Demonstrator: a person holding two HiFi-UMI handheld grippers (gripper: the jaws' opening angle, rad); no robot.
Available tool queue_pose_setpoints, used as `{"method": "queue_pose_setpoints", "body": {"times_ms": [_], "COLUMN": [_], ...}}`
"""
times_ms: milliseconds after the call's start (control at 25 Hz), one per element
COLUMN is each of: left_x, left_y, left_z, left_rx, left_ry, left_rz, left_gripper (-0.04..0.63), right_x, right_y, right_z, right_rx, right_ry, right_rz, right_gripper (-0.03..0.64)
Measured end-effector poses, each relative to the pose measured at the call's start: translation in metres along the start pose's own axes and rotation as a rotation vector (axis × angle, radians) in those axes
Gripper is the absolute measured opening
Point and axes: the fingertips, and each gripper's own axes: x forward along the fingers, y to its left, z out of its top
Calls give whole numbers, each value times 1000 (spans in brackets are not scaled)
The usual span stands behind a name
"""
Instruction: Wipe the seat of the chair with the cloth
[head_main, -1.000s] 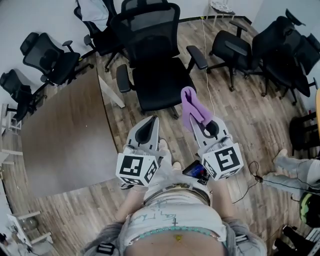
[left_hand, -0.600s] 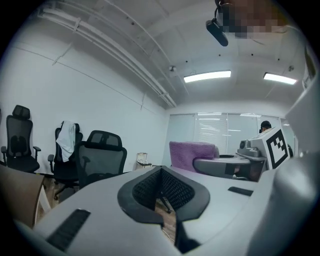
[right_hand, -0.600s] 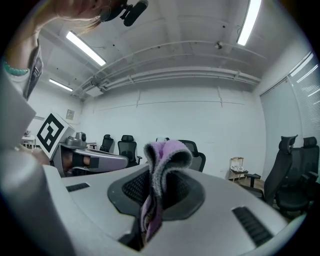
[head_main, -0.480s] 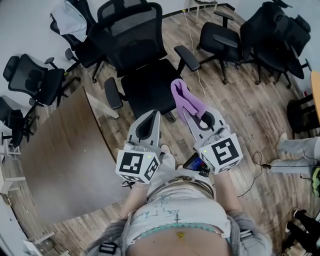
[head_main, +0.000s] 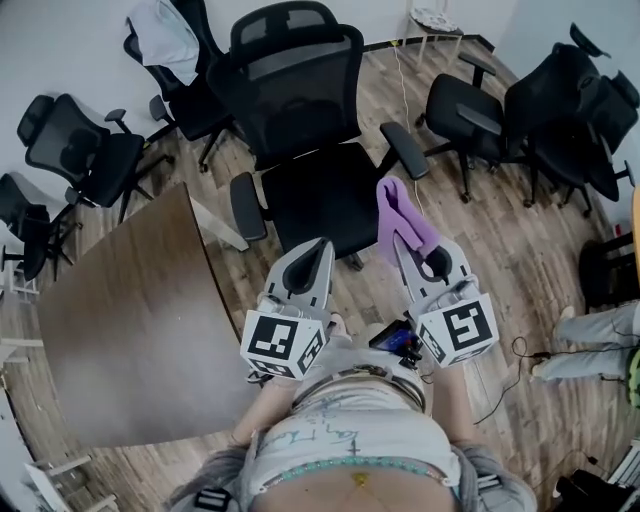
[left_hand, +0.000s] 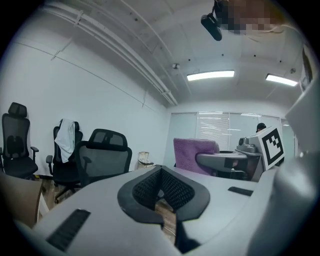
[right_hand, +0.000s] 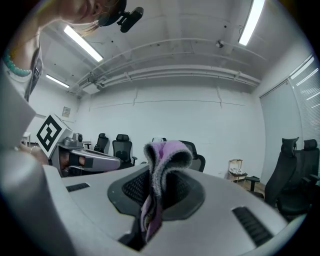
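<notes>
A black mesh-backed office chair stands right in front of me, its seat bare and its armrests out to both sides. My right gripper is shut on a folded purple cloth, which sticks up past the jaw tips near the chair's right armrest. In the right gripper view the purple cloth is pinched between the jaws. My left gripper hovers just short of the seat's front edge, shut with nothing in it. The same chair shows at the left of the left gripper view.
A brown wooden table lies to my left, its corner near the chair's left armrest. Several other black chairs ring the room, one draped with a white garment. A thin cable runs over the wood floor to the chair's right.
Both grippers have shifted slightly right and towards the chair, and the view has swung back. The purple cloth stays clamped in the right gripper.
</notes>
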Motion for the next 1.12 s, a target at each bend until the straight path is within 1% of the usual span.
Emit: {"method": "queue_pose_setpoints", "body": {"times_ms": [200,360,600,680,880,1120], "left_x": [1,9,42,56,91,111], "left_y": [24,39,61,63,60,63], "left_z": [3,2,5,10,25,32], "left_rx": [4,-7,-30,-41,-35,-31], "left_ry": [3,6,9,1,-24,-66], "left_rz": [73,139,260,291,346,419], "left_gripper": [9,8,8,8,8,8], "right_x": [26,49,92,102,126,142], "right_y": [-2,-16,-46,-58,-97,-134], "right_z": [0,-1,2,6,11,8], "right_rx": [12,22,5,-9,-20,-28], "right_ry": [5,1,4,3,-6,-21], "right_rz": [46,86,197,234,300,353], "right_gripper": [48,48,48,48,48,48]}}
